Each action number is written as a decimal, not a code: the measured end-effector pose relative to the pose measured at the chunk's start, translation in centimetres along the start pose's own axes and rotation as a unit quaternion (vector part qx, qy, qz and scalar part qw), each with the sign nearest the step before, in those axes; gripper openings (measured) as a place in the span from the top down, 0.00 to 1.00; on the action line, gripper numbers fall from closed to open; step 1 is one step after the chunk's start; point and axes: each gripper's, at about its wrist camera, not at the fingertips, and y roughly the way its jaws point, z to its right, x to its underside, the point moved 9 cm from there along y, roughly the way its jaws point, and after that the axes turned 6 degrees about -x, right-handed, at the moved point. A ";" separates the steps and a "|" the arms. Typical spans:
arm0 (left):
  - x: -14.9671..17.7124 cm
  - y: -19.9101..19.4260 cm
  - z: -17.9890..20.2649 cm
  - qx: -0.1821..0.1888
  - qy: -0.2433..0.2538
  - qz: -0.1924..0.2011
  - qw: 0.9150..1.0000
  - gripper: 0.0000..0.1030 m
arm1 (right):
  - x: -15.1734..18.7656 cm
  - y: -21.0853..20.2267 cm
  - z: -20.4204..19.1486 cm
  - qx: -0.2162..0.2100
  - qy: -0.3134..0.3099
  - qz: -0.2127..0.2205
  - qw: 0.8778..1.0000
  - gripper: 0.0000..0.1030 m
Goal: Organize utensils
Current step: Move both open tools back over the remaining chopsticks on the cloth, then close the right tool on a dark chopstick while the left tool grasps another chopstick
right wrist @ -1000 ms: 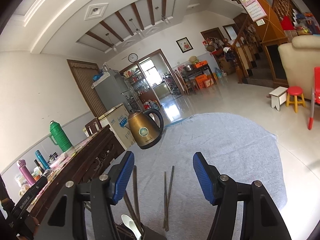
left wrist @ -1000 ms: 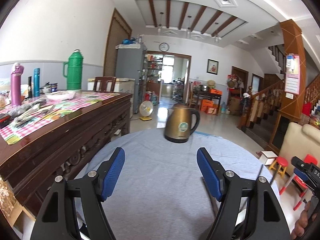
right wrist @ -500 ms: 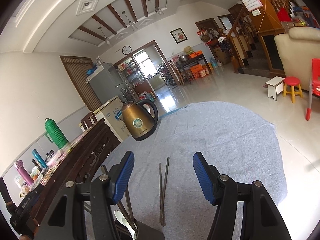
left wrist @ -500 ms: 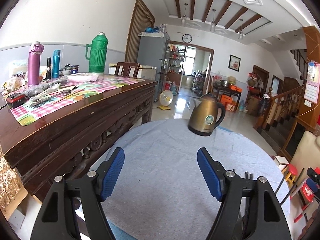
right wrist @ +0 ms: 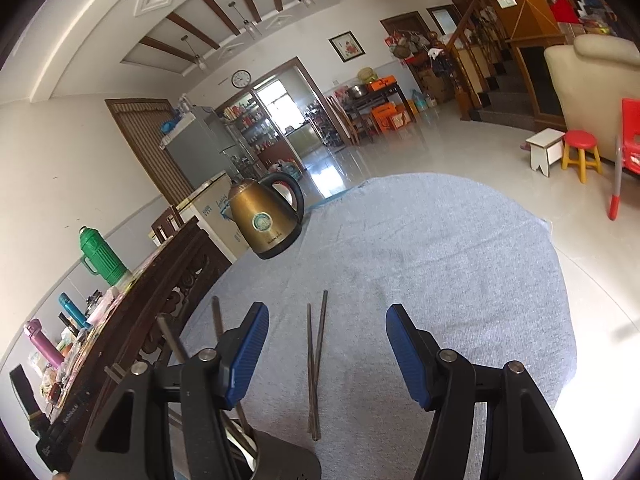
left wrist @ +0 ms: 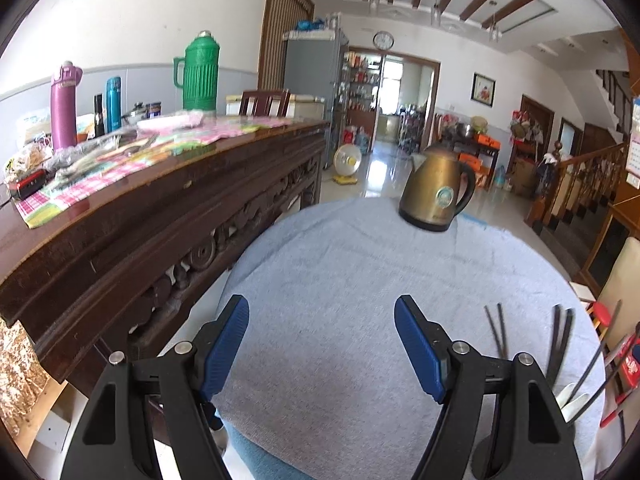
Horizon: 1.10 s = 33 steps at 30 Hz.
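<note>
A pair of dark chopsticks [right wrist: 316, 360] lies on the grey-blue cloth [right wrist: 440, 264], ahead of my right gripper [right wrist: 328, 354], in line with the gap between its blue pads. That gripper is open and holds nothing. A dark utensil holder [right wrist: 280, 456] stands at its lower left with more chopsticks [right wrist: 218, 320] sticking up. In the left wrist view the lying chopsticks [left wrist: 496, 328] are to the right, near upright chopsticks [left wrist: 560, 336] and white spoons [left wrist: 572, 396]. My left gripper [left wrist: 322, 344] is open over bare cloth [left wrist: 340, 280].
A brass-coloured kettle [left wrist: 436, 196] [right wrist: 264, 220] stands at the far edge of the round table. A carved wooden sideboard [left wrist: 160, 216] runs close along the left, carrying flasks and a green thermos [left wrist: 200, 72]. Stools and a red chair [right wrist: 580, 152] stand on the floor to the right.
Both grippers have dipped toward the table. The left one swung left, so the sideboard looms larger and the chopsticks and spoons came into view at its right. Both stayed open.
</note>
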 end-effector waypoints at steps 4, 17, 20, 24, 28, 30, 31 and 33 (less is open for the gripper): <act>0.7 1.2 -0.2 -0.011 0.001 -0.016 1.000 0.26 | 0.2 0.7 0.6 0.005 0.002 -0.008 1.000 0.37; 1.7 5.8 -1.0 -0.018 0.026 -0.056 0.998 0.26 | 1.4 3.8 2.2 0.014 0.024 -0.052 0.998 0.38; 1.4 7.7 -0.8 -0.010 0.040 -0.063 0.997 0.26 | 1.9 4.9 3.0 0.019 0.038 -0.066 0.997 0.40; 1.5 10.6 0.3 0.005 0.056 -0.086 0.995 0.26 | 2.2 6.4 4.1 0.021 0.051 -0.083 0.995 0.44; 1.9 13.0 2.4 0.035 0.064 -0.118 0.990 0.26 | 2.6 9.5 3.8 0.008 0.041 -0.124 0.991 0.46; 2.1 13.7 4.0 0.052 0.075 -0.126 0.988 0.26 | 2.9 11.9 3.5 0.002 0.036 -0.154 0.987 0.50; 2.2 13.9 4.8 0.059 0.083 -0.128 0.986 0.26 | 3.0 13.5 3.3 -0.004 0.032 -0.170 0.985 0.52; 2.2 14.1 6.5 0.072 0.098 -0.132 0.984 0.26 | 3.3 16.1 2.9 -0.006 0.024 -0.194 0.981 0.53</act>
